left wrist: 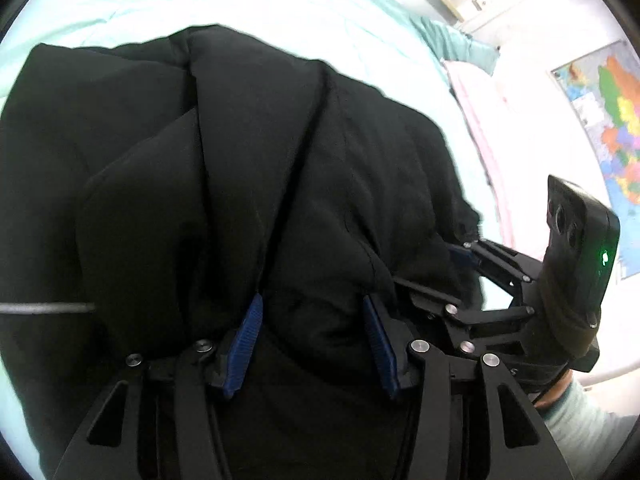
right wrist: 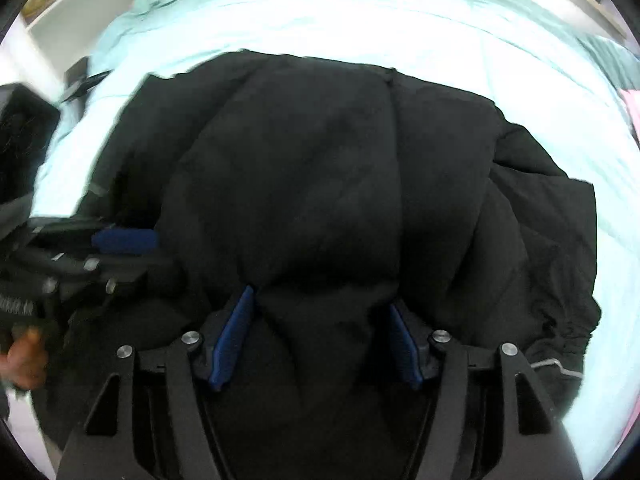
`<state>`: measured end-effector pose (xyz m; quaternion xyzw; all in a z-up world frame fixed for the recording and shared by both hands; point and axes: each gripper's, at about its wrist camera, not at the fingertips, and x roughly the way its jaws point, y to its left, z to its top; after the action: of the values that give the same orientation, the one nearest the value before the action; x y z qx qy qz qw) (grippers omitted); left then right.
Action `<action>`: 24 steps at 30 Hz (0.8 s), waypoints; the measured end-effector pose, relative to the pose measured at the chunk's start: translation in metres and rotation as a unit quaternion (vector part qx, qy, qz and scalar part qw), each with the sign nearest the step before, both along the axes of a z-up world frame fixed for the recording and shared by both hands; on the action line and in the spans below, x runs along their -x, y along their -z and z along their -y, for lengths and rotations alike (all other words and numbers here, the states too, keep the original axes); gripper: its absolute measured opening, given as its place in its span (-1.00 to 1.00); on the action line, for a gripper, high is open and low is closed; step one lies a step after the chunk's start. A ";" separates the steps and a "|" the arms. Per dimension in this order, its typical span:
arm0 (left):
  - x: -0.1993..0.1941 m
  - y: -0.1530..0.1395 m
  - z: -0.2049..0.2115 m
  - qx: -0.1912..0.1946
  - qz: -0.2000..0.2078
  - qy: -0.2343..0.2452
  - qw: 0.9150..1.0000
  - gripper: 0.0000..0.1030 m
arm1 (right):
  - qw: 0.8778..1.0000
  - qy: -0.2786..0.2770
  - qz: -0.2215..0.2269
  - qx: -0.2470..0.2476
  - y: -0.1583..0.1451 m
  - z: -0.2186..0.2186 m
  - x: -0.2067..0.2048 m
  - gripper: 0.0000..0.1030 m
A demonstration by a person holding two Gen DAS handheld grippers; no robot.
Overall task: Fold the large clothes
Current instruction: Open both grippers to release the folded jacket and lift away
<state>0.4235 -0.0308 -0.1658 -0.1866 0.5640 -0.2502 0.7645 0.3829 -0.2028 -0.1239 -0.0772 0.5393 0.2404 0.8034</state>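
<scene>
While both grippers' blue fingers [left wrist: 250,340] stand apart, the puffy black jacket [left wrist: 240,160] lies bunched on the mint bedspread [left wrist: 280,8].

black coat [right wrist: 320,168] blocks centre, bedspread [right wrist: 360,20] beyond open

Both wrist cameras look steeply down along their own blue-padded fingers, very near a black jacket [left wrist: 240,180] that fills each view on the pale green bedding [right wrist: 360,28]. The left view catches the right gripper [left wrist: 460,276] at its right edge; the right view catches the left gripper [right wrist: 128,252] at its left.
</scene>
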 end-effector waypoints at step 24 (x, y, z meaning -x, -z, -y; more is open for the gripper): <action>0.072 0.022 -0.009 -0.024 0.135 0.015 0.990 0.04 | 0.994 -0.013 0.099 -0.044 0.027 0.020 0.072 0.16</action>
<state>0.3517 -0.0218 -0.1883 -0.1240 0.4642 -0.2706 0.8342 0.3106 -0.2228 -0.1506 -0.0719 0.4449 0.2657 0.8522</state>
